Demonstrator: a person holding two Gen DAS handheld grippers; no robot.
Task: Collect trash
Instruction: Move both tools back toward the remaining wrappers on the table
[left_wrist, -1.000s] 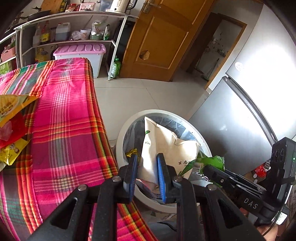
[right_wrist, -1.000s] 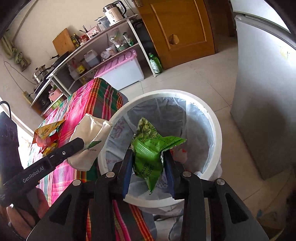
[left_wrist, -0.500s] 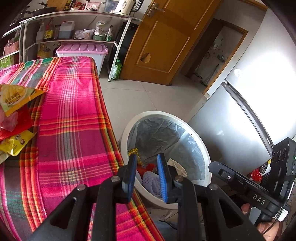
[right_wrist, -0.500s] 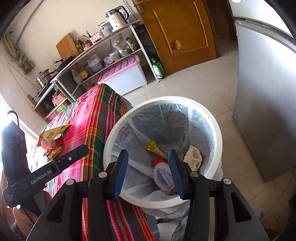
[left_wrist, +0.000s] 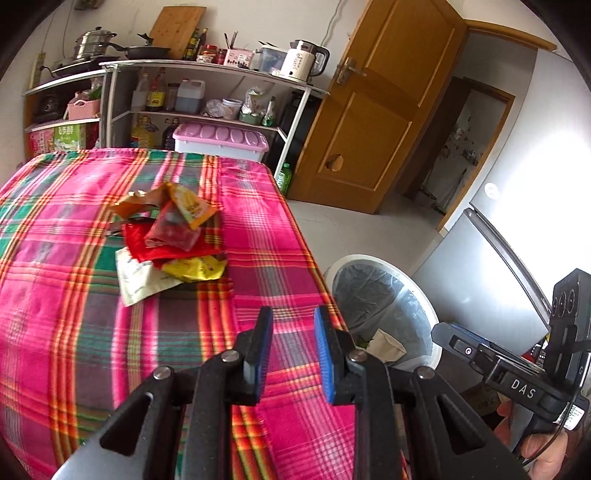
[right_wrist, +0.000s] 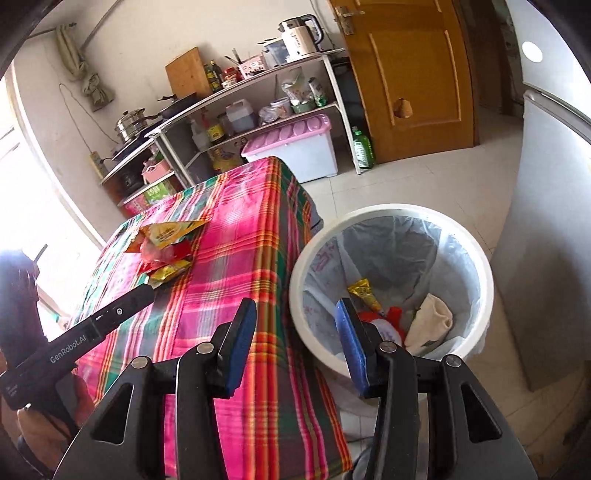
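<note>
A pile of snack wrappers (left_wrist: 170, 236), red, yellow, orange and white, lies on the plaid tablecloth (left_wrist: 74, 350); it also shows in the right wrist view (right_wrist: 166, 247). A white trash bin (right_wrist: 476, 258) with a clear liner stands on the floor beside the table and holds a cream bag (right_wrist: 432, 325) and several wrappers. My left gripper (left_wrist: 291, 347) is open and empty above the table's near right edge. My right gripper (right_wrist: 295, 343) is open and empty, between the table's edge and the bin's rim.
A shelf rack (left_wrist: 207, 92) with bottles, pots and a kettle stands at the back, with a pink-lidded box (left_wrist: 221, 142) under it. A wooden door (left_wrist: 373, 110) is at the back right. A grey fridge (right_wrist: 554, 221) stands right of the bin (left_wrist: 413, 291).
Both grippers dropped their items, the cream bag and the green wrapper, into the bin and opened. Both then swung left and up toward the table; the wrapper pile came into fuller view.
</note>
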